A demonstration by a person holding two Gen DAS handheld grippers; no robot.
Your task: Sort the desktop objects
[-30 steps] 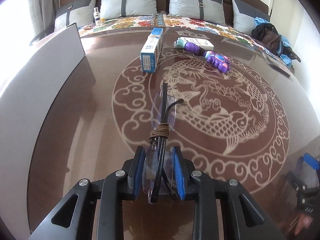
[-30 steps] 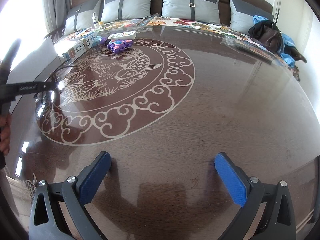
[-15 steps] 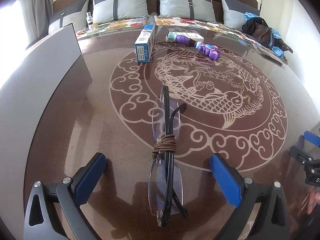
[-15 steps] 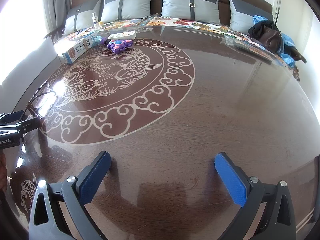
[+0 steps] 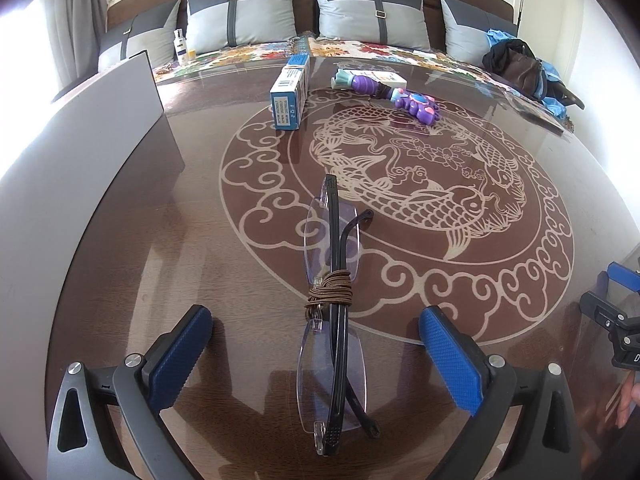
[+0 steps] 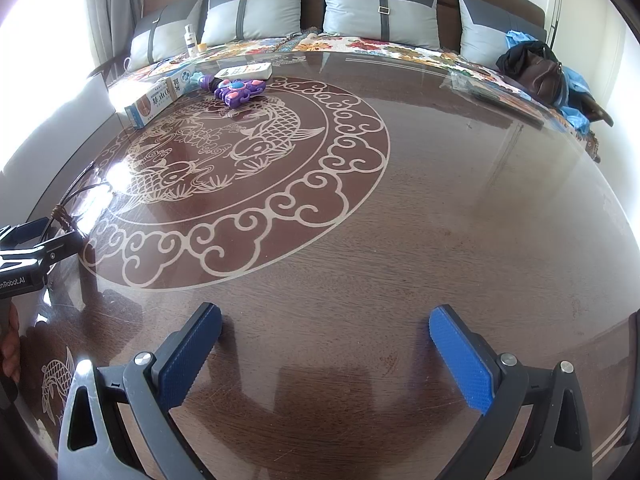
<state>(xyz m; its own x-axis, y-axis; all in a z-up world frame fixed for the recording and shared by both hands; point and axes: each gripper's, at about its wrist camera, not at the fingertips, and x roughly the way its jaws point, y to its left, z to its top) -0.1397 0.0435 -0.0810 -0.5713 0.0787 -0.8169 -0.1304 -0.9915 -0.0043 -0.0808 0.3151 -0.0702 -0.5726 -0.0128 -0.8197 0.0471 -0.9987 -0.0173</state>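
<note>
Dark polished wood with a pale inlaid fish medallion fills both views, and a sofa with grey cushions runs along the far edge of the table [image 5: 132, 240]. A second ago the left gripper [image 5: 316, 338] was clamped on the folded glasses [image 5: 334, 312]; now its blue pads stand wide apart on either side of them, touching nothing, and the glasses lie flat on the wood at the near rim of the medallion, the brown cord [image 5: 330, 292] wound round their middle. That reads as a finished placement: this item looks set down and let go. The right gripper [image 6: 324, 354] has not moved over that second, jaws spread wide over bare wood, holding nothing. Well apart from the glasses, near the far edge, the blue and white box [image 5: 290, 96], the purple toy [image 5: 400, 98] and a flat white pack [image 5: 384, 77] just behind it sit close together, so those are probably what remains to sort, and either hand is free to reach for them.
</note>
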